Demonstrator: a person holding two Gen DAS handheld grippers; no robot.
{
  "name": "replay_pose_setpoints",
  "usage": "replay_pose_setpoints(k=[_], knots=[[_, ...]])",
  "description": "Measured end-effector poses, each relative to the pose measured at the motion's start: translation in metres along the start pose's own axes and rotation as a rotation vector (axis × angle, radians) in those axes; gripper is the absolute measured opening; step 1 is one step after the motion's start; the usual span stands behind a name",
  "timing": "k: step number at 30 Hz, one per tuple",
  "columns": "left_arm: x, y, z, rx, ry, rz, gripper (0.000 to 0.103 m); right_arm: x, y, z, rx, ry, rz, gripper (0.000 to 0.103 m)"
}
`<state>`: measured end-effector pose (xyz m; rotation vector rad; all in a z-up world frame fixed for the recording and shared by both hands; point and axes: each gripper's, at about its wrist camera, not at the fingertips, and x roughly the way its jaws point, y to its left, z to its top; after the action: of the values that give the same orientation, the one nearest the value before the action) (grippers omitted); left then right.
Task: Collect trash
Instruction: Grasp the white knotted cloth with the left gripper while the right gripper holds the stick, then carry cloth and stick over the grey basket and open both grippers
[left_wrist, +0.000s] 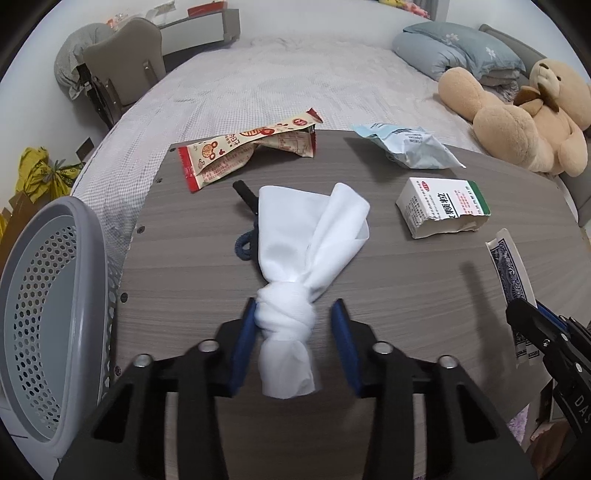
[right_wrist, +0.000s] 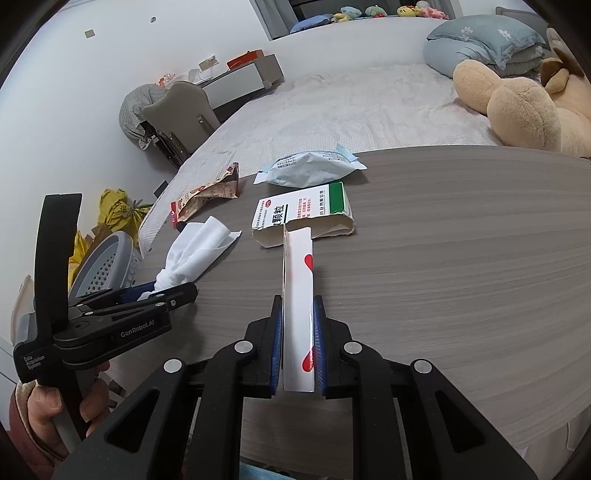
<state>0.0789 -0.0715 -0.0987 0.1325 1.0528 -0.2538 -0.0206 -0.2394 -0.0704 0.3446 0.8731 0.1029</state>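
Observation:
A knotted white tissue lies on the grey wooden table. My left gripper is open, its blue pads on either side of the knot without squeezing it. It also shows in the right wrist view with the tissue. My right gripper is shut on a white playing-card box with red hearts, held above the table. In the left wrist view the box shows its blue patterned back at the right edge.
A red-and-cream snack wrapper, a pale blue wrapper and a torn white medicine box lie further back on the table. A grey perforated basket stands left of the table. A black pen and blue hair tie lie under the tissue. Bed with teddy bear behind.

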Motion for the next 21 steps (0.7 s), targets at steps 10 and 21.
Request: replay_pose_setpoints(k=[10,21], knots=[[-0.025,0.008,-0.01,-0.003,-0.018,-0.02,0.029,-0.008,-0.001,0.0,0.012,-0.025,0.012,0.015],[-0.085,0.03,-0.014,-0.034,-0.17,0.003,0.029,-0.029,0.022,0.007,-0.036,-0.066,0.016,0.015]])
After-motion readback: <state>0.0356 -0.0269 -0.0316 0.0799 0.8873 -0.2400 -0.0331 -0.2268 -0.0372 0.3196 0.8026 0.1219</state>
